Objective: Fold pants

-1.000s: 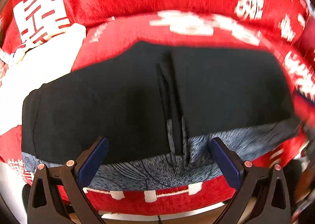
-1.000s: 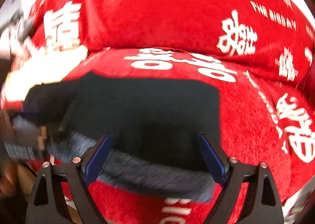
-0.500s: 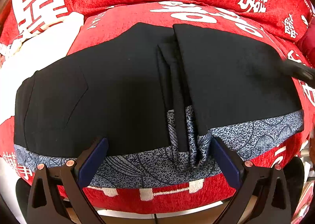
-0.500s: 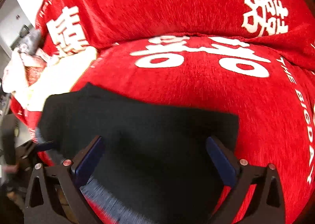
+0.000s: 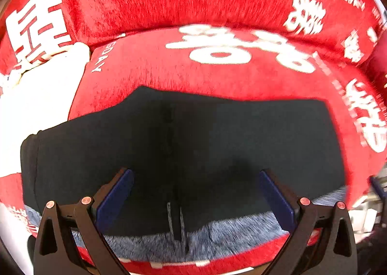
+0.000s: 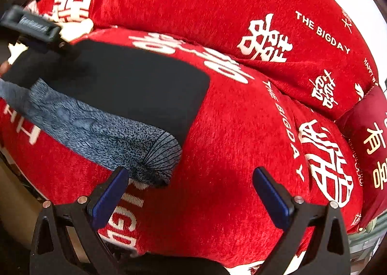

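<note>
The black pants (image 5: 241, 142) lie flat on a red sofa seat (image 5: 217, 76), with a blue-grey patterned band (image 5: 217, 234) along the near edge. My left gripper (image 5: 196, 192) is open and empty, low over the pants' near middle. In the right wrist view the pants (image 6: 135, 88) lie at the left, with the patterned band (image 6: 101, 139) in front. My right gripper (image 6: 191, 192) is open and empty, over bare red cushion just right of the band's end. The left gripper (image 6: 36, 30) shows at the far left over the pants.
The red sofa back (image 6: 241, 9) with white characters rises behind the seat. A white cloth (image 5: 36, 96) lies on the seat left of the pants. A dark red cushion (image 6: 367, 134) sits at the right. The seat's front edge (image 5: 193, 267) is just below the grippers.
My left gripper has moved forward and lower over the pants. My right gripper has swung right, off the black cloth, to the band's right end. Both stay open.
</note>
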{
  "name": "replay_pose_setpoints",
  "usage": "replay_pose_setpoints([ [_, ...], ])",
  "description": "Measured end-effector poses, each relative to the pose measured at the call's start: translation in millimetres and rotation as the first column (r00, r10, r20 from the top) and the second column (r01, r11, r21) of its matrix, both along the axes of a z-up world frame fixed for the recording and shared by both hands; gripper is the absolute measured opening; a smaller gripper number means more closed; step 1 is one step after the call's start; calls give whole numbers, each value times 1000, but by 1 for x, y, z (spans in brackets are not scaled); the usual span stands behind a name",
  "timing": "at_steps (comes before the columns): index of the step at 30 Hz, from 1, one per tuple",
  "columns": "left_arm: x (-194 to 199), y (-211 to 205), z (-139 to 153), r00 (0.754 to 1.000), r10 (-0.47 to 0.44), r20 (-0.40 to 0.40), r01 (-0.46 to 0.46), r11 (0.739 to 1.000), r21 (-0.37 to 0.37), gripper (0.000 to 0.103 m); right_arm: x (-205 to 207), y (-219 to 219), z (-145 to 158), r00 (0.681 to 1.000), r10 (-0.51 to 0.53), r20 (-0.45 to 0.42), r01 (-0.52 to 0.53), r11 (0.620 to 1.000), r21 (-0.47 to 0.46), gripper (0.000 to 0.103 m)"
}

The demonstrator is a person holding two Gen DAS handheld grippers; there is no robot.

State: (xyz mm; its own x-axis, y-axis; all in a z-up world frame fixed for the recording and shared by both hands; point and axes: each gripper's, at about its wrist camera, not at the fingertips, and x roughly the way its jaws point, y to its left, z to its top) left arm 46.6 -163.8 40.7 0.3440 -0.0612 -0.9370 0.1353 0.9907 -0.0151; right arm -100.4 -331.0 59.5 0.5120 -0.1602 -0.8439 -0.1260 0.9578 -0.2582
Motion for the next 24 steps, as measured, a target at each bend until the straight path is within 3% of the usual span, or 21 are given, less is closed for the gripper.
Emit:
replay_pose_setpoints([
  [2,3,-1,-19,999,9,-51,-7,999,51,103,10,-6,-10,998,-61,-14,59,993,-99,103],
  [3,2,3,-27,997,15,-74,-14,1000,22,103,13,-11,-15,996,-85,-33,81,990,-117,103],
  [5,1,13,-30,995,37,-88,-41,998,-41,103,12,-23,-15,991,-121,-52,119,992,-40,103],
  [8,2,13,-28,996,28,-81,-30,999,-30,103,4,-28,-6,991,-103,-85,106,994,20,103],
  [11,0,11,-29,998,30,-64,-31,999,-19,103,-9,-25,21,999,-30,-21,32,998,63,103],
  [15,-5,10,-29,999,30,-42,-30,999,-16,103,6,-24,43,994,-93,59,83,985,155,103],
  [18,-3,12,-29,998,30,-51,-31,999,-22,103,32,-7,17,994,-110,-4,110,992,56,103],
  [20,-4,14,-28,998,25,-58,-27,999,-27,103,37,-2,-11,991,-89,-97,88,996,-17,103],
  [24,-7,16,-29,999,19,-42,-20,999,-32,103,19,-8,-4,990,-104,-91,106,994,22,103],
])
